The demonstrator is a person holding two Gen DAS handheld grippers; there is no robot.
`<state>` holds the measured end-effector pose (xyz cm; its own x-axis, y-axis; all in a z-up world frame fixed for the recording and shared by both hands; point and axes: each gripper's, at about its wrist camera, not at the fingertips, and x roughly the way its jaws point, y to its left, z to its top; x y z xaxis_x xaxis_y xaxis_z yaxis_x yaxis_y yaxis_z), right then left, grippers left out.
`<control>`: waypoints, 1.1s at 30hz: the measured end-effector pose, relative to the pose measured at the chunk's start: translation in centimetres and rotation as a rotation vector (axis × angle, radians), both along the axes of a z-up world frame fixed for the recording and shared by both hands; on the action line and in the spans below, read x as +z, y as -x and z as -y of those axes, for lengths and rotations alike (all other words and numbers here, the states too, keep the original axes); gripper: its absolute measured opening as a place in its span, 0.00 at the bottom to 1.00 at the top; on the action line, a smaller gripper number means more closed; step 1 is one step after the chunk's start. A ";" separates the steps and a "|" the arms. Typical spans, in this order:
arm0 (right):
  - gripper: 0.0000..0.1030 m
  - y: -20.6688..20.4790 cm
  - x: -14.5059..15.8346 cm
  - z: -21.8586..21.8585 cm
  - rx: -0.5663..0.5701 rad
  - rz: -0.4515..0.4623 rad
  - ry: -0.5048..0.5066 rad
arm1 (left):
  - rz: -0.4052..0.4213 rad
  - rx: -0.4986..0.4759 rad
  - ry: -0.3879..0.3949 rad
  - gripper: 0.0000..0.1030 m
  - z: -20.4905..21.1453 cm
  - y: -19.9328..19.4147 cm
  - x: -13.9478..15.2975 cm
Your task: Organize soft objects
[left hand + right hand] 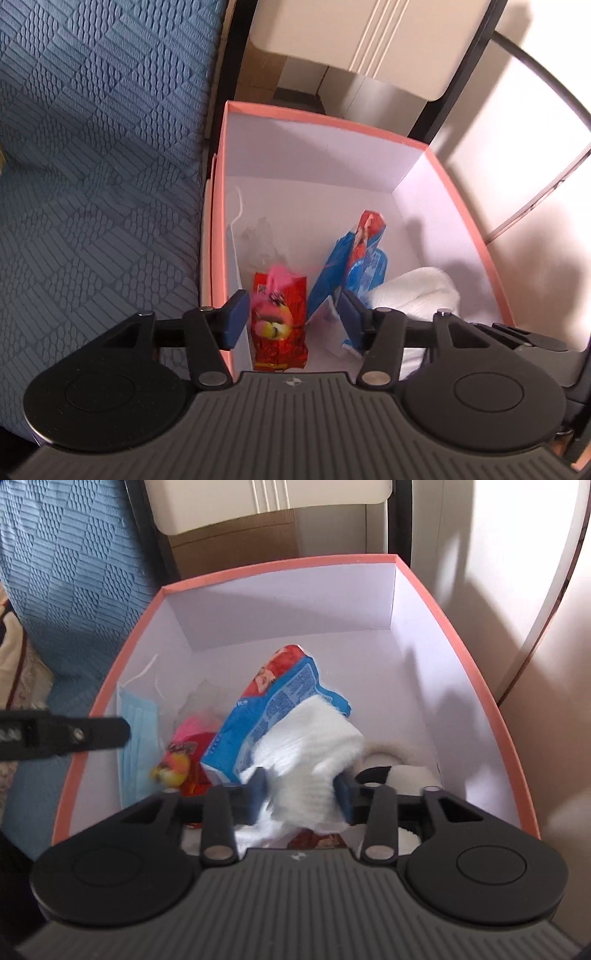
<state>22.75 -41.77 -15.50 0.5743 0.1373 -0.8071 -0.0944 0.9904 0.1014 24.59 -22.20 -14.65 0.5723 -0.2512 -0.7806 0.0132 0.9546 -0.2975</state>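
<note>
Parted right gripper (299, 797) fingers flank a white cloth (314, 738); only this view shows the blue mask (137, 738).

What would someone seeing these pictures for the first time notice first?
The pink-rimmed box with white walls fills both views, standing beside a blue patterned cover. Inside lie bright packets: a red one near the left wall and a blue one leaning in the middle. A white cloth sits between the jaws of the right gripper, and the left gripper stands open above the red packet.
</note>
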 end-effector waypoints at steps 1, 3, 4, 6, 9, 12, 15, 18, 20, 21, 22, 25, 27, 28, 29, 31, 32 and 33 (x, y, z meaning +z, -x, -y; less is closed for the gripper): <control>0.55 0.1 0.1 0.0 -0.002 0.001 0.004 | 0.007 -0.001 0.003 0.62 0.0 0.1 0.2; 0.65 0.2 0.6 0.2 -0.010 0.011 0.004 | 0.013 0.000 0.007 0.63 -0.1 0.3 0.7; 0.65 0.3 0.9 0.2 -0.014 0.015 0.003 | 0.020 0.001 0.007 0.63 -0.1 0.4 1.0; 0.65 0.5 1.6 0.2 -0.019 0.031 0.000 | 0.034 0.006 0.008 0.63 -0.3 0.8 1.6; 0.65 1.0 3.0 0.2 -0.023 0.061 -0.005 | 0.059 0.013 0.006 0.63 -0.7 1.4 2.7; 0.65 1.6 4.8 0.2 -0.036 0.093 -0.016 | 0.097 0.021 -0.001 0.63 -1.0 2.4 4.2; 0.65 2.4 6.9 0.1 -0.052 0.129 -0.023 | 0.137 0.019 -0.012 0.63 -1.5 3.3 6.0; 0.65 3.4 8.9 0.0 -0.060 0.165 -0.029 | 0.182 0.021 -0.011 0.63 -2.2 4.5 7.9; 0.65 4.2 10.2 -0.3 -0.059 0.188 -0.032 | 0.210 0.018 -0.006 0.63 -2.6 5.2 9.1; 0.65 4.6 10.7 -0.5 -0.058 0.198 -0.030 | 0.226 0.016 -0.006 0.63 -2.8 5.7 9.8; 0.65 5.0 11.2 -0.8 -0.058 0.207 -0.029 | 0.239 0.015 -0.007 0.63 -2.9 6.1 10.3; 0.65 6.4 12.7 -1.3 -0.051 0.235 -0.031 | 0.281 0.011 -0.005 0.63 -3.3 7.5 12.0; 0.65 7.3 13.6 -1.7 -0.050 0.251 -0.035 | 0.304 0.004 0.000 0.63 -3.5 8.3 12.9; 0.65 7.8 14.0 -1.9 -0.050 0.258 -0.035 | 0.317 0.003 0.001 0.63 -3.6 8.8 13.4; 0.65 8.3 14.4 -2.1 -0.051 0.264 -0.032 | 0.327 0.002 0.001 0.63 -3.7 9.3 13.7; 0.65 9.1 15.0 -2.4 -0.050 0.268 -0.029 | 0.341 0.003 0.002 0.63 -4.0 10.2 14.3; 0.65 9.6 15.3 -2.6 -0.050 0.272 -0.029 | 0.344 0.004 0.005 0.63 -4.1 10.6 14.5; 0.65 10.0 15.5 -2.7 -0.051 0.275 -0.027 | 0.350 0.002 0.009 0.63 -4.3 11.0 14.7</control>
<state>12.74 -39.02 0.01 0.7782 0.1223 -0.6160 -0.0723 0.9918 0.1056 13.60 -17.92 0.08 0.8052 -0.2556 -0.5350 0.1136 0.9521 -0.2839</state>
